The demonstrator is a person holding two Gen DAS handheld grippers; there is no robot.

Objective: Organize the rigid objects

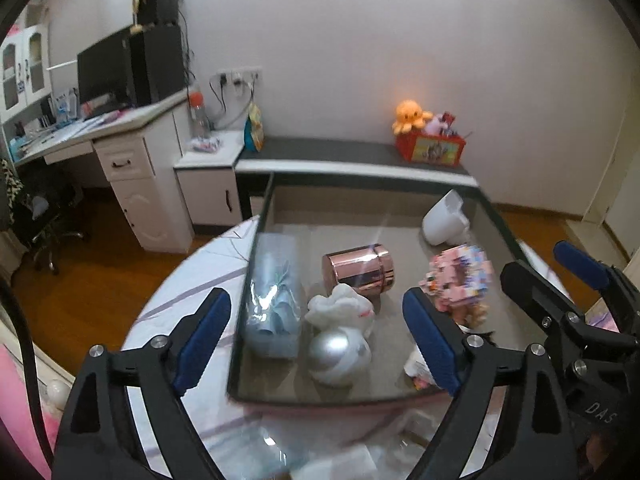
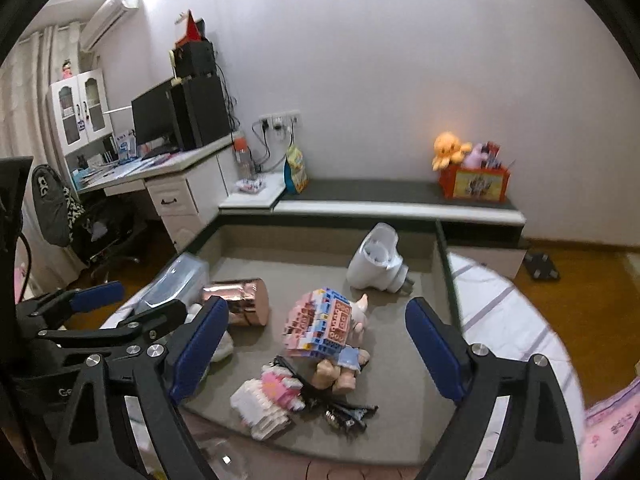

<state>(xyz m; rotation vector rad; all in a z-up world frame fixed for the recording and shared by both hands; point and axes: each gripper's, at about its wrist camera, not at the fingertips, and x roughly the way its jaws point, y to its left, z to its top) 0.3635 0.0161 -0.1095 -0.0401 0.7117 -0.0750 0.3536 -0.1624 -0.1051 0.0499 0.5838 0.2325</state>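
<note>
A grey tray with a dark rim (image 1: 249, 272) (image 2: 446, 264) sits on a round white-clothed table. Inside lie a rose-gold can (image 1: 360, 272) (image 2: 240, 300) on its side, a white plastic appliance (image 1: 446, 220) (image 2: 378, 260), a pink-and-blue brick model (image 1: 460, 276) (image 2: 320, 324) leaning on a plush pig (image 2: 344, 364), a silver ball (image 1: 338, 350), a white plush (image 1: 340, 312), a clear box of pale blue stuff (image 1: 274, 300) and a pink-white brick figure (image 2: 268, 400). My left gripper (image 1: 316, 332) hovers open over the tray's near left. My right gripper (image 2: 318, 320) hovers open above the brick model, holding nothing.
A low bench (image 2: 400, 196) behind the tray carries a red box (image 2: 474, 182) and an orange octopus plush (image 2: 448, 148). A white desk with a monitor (image 2: 160, 120) and an office chair (image 2: 56, 208) stand to the left. Wood floor surrounds the table; pink bedding (image 2: 612, 420) lies at the right.
</note>
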